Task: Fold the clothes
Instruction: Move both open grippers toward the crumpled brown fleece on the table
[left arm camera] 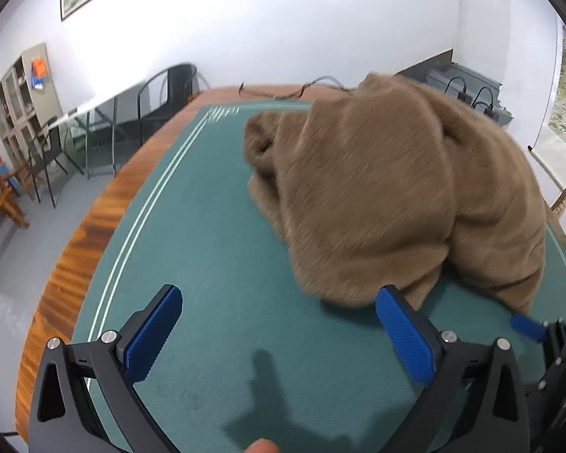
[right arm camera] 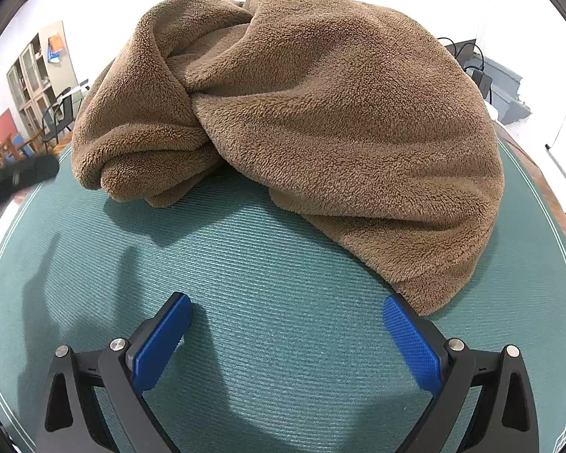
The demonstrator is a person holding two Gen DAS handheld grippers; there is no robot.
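A brown fleece garment lies crumpled in a heap on the green mat. My left gripper hovers open in front of the garment's near edge, nothing between its blue pads. In the right wrist view the same brown fleece garment fills the upper frame, twisted in the middle. My right gripper is open just short of the garment's near hem, which ends beside its right fingertip. The other gripper's blue tip shows at the right of the left wrist view.
The green mat covers a wooden table whose edge runs along the left. Beyond it stand black chairs, a cabinet and wooden furniture. Cables and grey boxes sit behind the garment.
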